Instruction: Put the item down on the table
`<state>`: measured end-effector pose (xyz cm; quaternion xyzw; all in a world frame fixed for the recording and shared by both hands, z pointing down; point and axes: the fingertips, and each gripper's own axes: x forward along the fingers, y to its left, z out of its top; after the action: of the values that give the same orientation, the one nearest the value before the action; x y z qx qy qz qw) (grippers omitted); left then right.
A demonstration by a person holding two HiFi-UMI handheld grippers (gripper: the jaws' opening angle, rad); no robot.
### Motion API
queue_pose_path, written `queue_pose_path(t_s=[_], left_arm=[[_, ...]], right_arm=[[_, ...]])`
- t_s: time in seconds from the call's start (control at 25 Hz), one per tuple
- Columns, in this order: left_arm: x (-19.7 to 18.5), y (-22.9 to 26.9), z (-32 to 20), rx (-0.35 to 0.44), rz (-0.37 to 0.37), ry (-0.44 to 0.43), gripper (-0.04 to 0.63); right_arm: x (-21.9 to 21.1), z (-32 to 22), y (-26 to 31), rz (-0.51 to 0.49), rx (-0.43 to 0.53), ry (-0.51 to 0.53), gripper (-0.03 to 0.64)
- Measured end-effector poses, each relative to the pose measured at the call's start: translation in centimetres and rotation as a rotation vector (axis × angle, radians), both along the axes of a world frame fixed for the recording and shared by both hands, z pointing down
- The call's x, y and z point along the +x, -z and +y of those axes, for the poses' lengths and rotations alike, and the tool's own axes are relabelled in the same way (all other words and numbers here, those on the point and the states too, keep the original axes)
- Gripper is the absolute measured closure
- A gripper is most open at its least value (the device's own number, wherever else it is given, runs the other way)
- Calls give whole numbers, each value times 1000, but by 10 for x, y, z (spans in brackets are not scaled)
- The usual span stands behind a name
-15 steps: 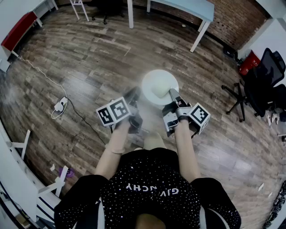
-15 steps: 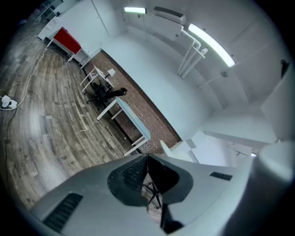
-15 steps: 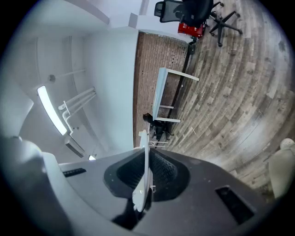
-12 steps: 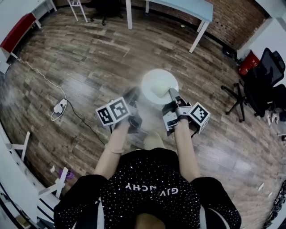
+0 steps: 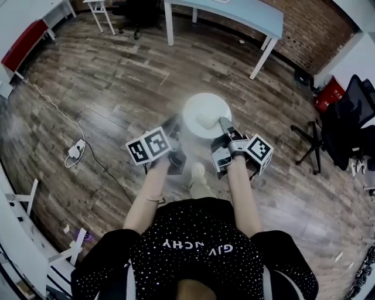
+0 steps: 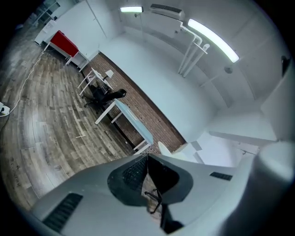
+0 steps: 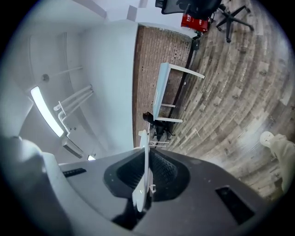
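A round white plate-like item (image 5: 202, 111) hangs over the wooden floor in front of me. My right gripper (image 5: 222, 122) is shut on its near right rim; in the right gripper view the item's thin white edge (image 7: 140, 193) stands on end between the jaws of the right gripper (image 7: 146, 161). My left gripper (image 5: 174, 124) sits at the item's left edge with jaws together; in the left gripper view the left gripper (image 6: 148, 170) shows only a narrow slit and no rim in it. A pale blue table (image 5: 234, 9) stands far ahead.
A black office chair (image 5: 345, 111) and a red object (image 5: 329, 94) are at the right. A power strip (image 5: 76, 149) with its cable lies on the floor at the left. A red bench (image 5: 23, 38) is far left. One shoe (image 5: 198, 171) shows below the grippers.
The floor and the blue table have slid nearer in the head view as the person steps forward. A foot now shows ahead. Both grippers and the item keep their places.
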<state>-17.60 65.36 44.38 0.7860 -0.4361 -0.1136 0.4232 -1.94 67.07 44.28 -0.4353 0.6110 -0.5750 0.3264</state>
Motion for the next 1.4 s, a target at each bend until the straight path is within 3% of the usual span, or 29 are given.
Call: queue_pose_path(t_s=[0.68,1.4], left_arm=[[82,6,-219,17,-1,85,580],[114,-13,-355,-6,3,66,580]], right_arm=[[81,-228,15,43,38,84,586],[116,-360,-10,37,3,37,586]])
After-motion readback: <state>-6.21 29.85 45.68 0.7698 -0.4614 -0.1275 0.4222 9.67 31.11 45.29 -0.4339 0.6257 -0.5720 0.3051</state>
